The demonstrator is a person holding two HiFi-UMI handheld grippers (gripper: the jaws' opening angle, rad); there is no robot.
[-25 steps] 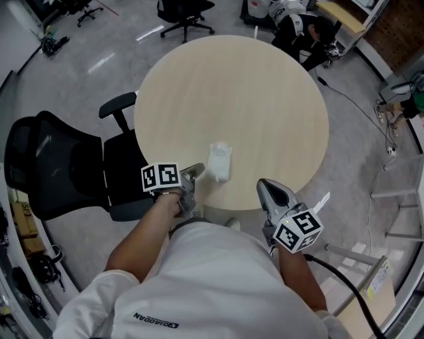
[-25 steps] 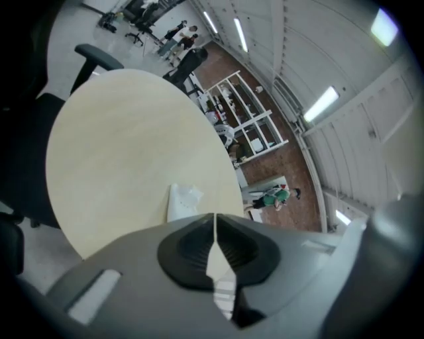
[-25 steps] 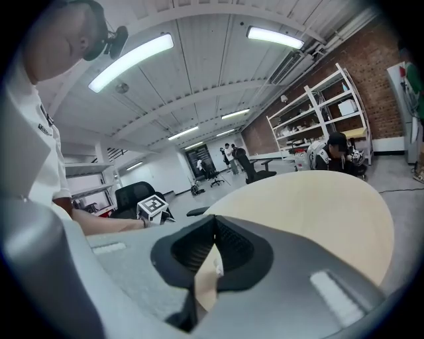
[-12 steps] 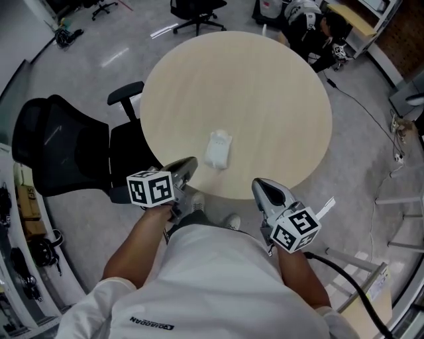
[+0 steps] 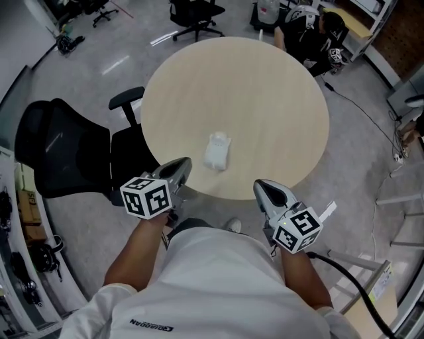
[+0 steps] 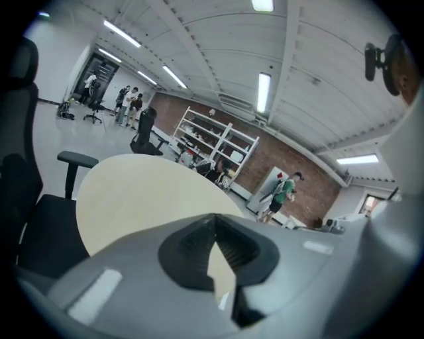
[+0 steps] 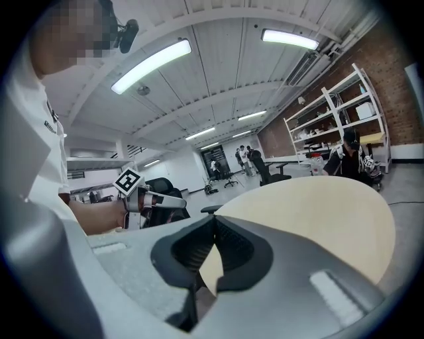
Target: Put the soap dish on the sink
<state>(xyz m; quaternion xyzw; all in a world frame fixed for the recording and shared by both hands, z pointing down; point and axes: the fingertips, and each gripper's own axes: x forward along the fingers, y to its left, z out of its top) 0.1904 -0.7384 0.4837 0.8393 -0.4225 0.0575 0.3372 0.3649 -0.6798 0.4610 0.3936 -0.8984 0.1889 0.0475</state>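
Observation:
A small white soap dish (image 5: 217, 151) lies on the round pale wooden table (image 5: 252, 86), near its front edge. I cannot tell a sink apart from it. My left gripper (image 5: 183, 163) hangs off the table's front left edge, short of the dish, shut and empty. In the left gripper view the left gripper (image 6: 213, 218) has its jaw tips together with only tabletop beyond them. My right gripper (image 5: 262, 186) is held just off the front right edge, also shut with nothing in it. In the right gripper view the right gripper (image 7: 213, 222) faces the tabletop, and the left gripper (image 7: 173, 200) shows at the left.
A black office chair (image 5: 59, 152) stands close to the table's left side. Another chair (image 5: 195, 13) and a seated person (image 5: 318, 33) are beyond the far edge. A cable (image 5: 361, 106) runs over the floor at right. Shelving (image 6: 218, 142) lines a brick wall.
My left gripper has drawn back from the soap dish's left side, risen and rolled, its marker cube now facing up. The dish stays on the table. The right gripper barely moved.

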